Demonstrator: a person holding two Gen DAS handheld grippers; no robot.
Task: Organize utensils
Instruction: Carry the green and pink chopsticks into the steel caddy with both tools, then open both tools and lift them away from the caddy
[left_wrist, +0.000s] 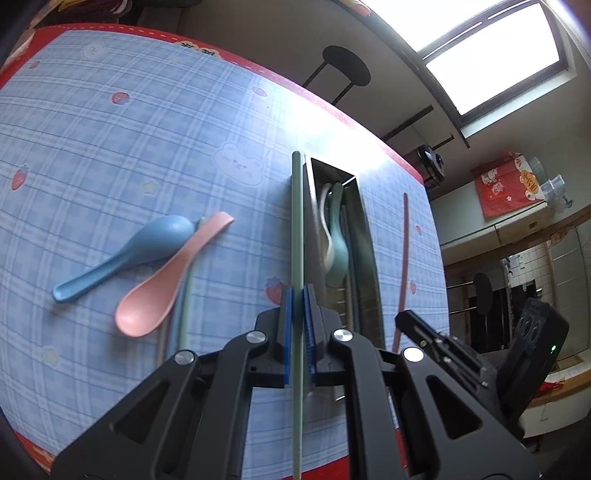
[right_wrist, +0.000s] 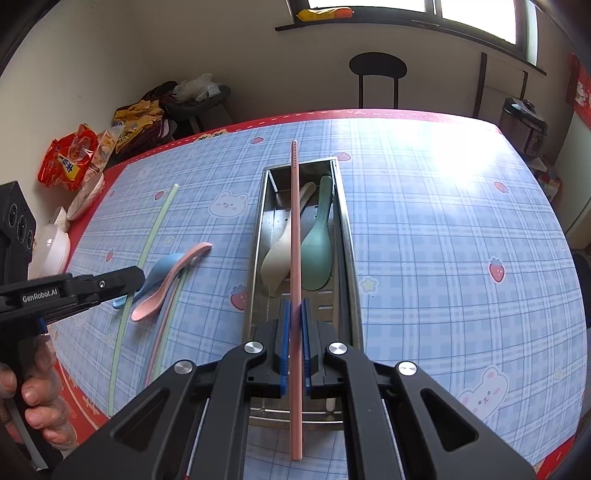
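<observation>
Above the metal tray (right_wrist: 343, 236), the right gripper (right_wrist: 295, 314) is clamped on a pink chopstick (right_wrist: 294, 229), whose long axis runs lengthwise over the tray, ridged tip pointing at the tray's far end. The stick is thin, smooth and straight, its butt end passing back between the blue pads. Left of the tray, the left gripper (left_wrist: 297, 306) is clenched on a pale green chopstick (left_wrist: 297, 221), held parallel to the tray's long wall and just beside it, tip pointing away. The tray is a narrow, shiny rectangular box with slots in its floor. In it lie a cream spoon (right_wrist: 275, 258) and a green spoon (right_wrist: 317, 254), bowls toward the near end, handles toward the far end. Further left of the tray, a blue spoon (left_wrist: 122, 254) and a pink spoon (left_wrist: 162, 288) lie crossed on the checked blue tablecloth (left_wrist: 110, 147), resting over more chopsticks (left_wrist: 183, 306). All spoons look matte plastic with rounded bowls.
</observation>
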